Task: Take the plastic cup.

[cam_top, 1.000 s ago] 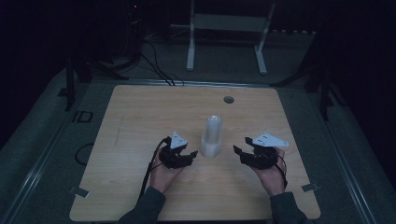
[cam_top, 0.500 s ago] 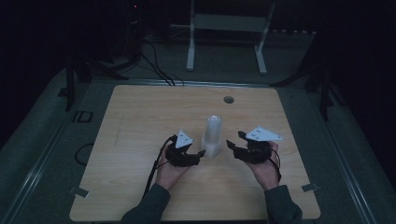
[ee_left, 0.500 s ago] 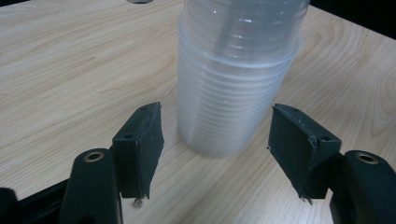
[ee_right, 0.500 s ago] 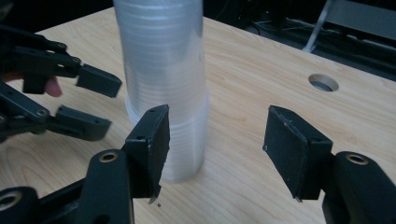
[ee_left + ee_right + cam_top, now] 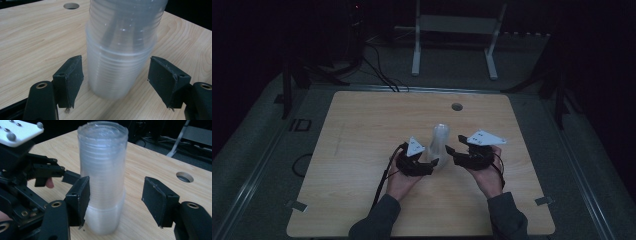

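A tall stack of clear plastic cups (image 5: pixel 439 142) stands upside down on the wooden table (image 5: pixel 362 130). My left gripper (image 5: pixel 434 162) is at the stack's left, low near its base. In the left gripper view the stack (image 5: pixel 117 50) stands between the pads of this gripper (image 5: pixel 115 77), with a gap on each side; its jaws have just been opening. My right gripper (image 5: pixel 451 152) is at the stack's right. In the right gripper view the right gripper (image 5: pixel 116 200) is open: the stack (image 5: pixel 103 175) is next to one pad and well clear of the other. The left gripper (image 5: pixel 37 170) shows beyond.
A round cable hole (image 5: pixel 456 106) lies in the table behind the stack. A white metal frame (image 5: pixel 454 30) and cables stand on the dark floor beyond the far edge. Bare wood lies to the left, right and front of the hands.
Both hands have moved inward to the cup stack. The left gripper's jaws, shut a second ago, now stand apart around the stack's lower part.
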{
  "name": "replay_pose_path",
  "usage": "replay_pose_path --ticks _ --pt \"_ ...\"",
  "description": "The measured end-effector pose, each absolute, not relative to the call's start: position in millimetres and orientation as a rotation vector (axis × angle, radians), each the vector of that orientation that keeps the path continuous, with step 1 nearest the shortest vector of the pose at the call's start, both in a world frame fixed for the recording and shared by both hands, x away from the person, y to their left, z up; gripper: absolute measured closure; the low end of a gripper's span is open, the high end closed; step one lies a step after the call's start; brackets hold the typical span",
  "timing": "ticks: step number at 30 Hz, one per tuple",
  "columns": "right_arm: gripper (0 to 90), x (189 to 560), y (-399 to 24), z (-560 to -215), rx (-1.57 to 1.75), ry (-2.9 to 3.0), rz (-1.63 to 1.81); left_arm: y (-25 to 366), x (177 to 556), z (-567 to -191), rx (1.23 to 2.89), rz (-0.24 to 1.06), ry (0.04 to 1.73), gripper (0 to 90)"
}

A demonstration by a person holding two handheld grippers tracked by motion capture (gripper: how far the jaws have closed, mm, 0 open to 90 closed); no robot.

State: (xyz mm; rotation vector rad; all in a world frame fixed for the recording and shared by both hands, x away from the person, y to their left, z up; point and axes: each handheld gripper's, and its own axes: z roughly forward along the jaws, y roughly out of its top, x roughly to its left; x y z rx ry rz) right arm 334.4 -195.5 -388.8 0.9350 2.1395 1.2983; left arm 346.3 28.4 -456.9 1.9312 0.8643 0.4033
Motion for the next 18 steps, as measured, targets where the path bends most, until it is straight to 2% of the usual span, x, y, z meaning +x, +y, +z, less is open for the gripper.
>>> replay_pose_path --ticks 18 --pt "32.1 347.3 -179.9 -382.1 0.921 2.137 1.325 16.4 354.2 -461.8 1.924 0.432 0.855 20.7"
